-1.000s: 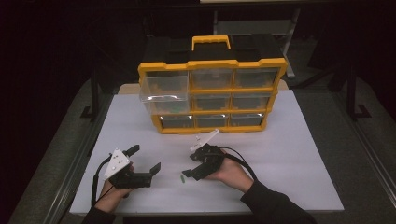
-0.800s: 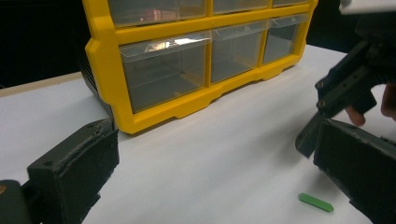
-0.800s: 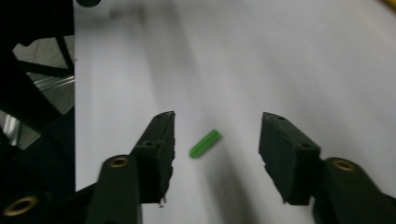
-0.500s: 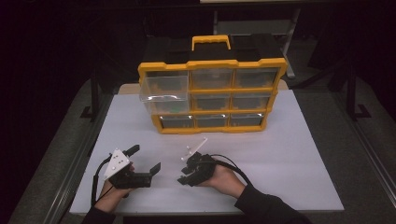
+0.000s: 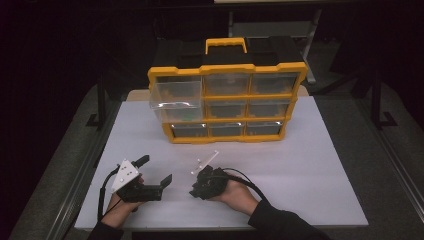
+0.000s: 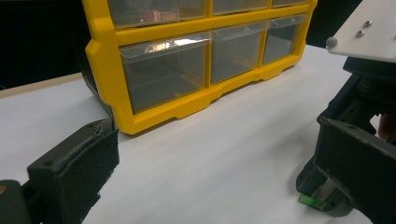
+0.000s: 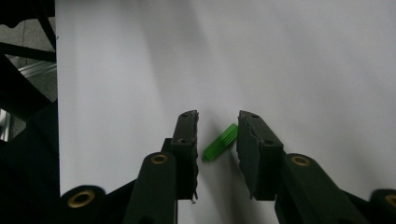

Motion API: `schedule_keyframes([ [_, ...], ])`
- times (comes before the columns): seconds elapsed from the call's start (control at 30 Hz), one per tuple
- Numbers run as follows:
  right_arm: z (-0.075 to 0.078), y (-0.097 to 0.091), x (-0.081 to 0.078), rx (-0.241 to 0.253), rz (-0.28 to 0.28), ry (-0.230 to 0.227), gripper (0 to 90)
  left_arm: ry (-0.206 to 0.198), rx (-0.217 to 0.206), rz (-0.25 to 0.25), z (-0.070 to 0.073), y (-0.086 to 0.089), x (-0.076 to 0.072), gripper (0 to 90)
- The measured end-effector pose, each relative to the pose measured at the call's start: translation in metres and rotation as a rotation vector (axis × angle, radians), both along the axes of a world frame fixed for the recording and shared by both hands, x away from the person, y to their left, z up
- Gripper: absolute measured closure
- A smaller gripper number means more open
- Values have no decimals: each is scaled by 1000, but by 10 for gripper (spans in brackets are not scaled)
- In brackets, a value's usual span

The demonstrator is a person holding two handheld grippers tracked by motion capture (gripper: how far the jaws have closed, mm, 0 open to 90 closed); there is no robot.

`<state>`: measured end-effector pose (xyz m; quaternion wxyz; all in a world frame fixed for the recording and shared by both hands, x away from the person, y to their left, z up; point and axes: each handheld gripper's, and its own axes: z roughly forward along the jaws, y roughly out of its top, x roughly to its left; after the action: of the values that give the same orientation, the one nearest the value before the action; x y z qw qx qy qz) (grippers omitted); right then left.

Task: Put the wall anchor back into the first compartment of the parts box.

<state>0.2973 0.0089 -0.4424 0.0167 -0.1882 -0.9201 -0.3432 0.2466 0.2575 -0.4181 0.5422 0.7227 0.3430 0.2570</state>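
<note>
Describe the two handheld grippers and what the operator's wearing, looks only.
Both grippers are black with two blocky, rough-faced jaws. The left gripper carries a pale grey three-cornered plate with small screws on top, and a black cable loops from it. The right gripper has brass-coloured rings at its jaw pivots and a black cable too. Dark long sleeves.

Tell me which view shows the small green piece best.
Right gripper view: the green piece lies on the white table between the right gripper jaws, which have just been closing. Left gripper view catches a green sliver; high view hides it.
</note>
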Motion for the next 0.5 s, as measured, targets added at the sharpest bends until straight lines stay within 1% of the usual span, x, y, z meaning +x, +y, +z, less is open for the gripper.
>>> schedule_keyframes([
  [0.03, 0, 0, 0, -3, -2, -8, 730, 1, -1, -1, 0, 0, 0, 0],
  [0.2, 0, 0, 0, -3, -5, -10, 760, 1, -1, -1, 0, 0, 0, 0],
  [0.27, 0, 1, 1, -9, -7, -20, 782, 3, -5, 1, 0, 0, 0, 0],
  [0.3, 0, 1, 1, -13, -11, -20, 810, 1, -3, 1, -1, 0, 1, 0],
  [0.4, -1, 0, 2, -12, -12, -22, 833, 3, -3, 1, -1, 0, 0, 0],
  [0.43, -1, 0, 3, -9, -9, -16, 836, 4, -11, 5, -1, 0, 1, 0],
  [0.5, -1, 0, 3, -9, -9, -15, 840, 7, -7, 5, -1, 1, 1, 0],
])
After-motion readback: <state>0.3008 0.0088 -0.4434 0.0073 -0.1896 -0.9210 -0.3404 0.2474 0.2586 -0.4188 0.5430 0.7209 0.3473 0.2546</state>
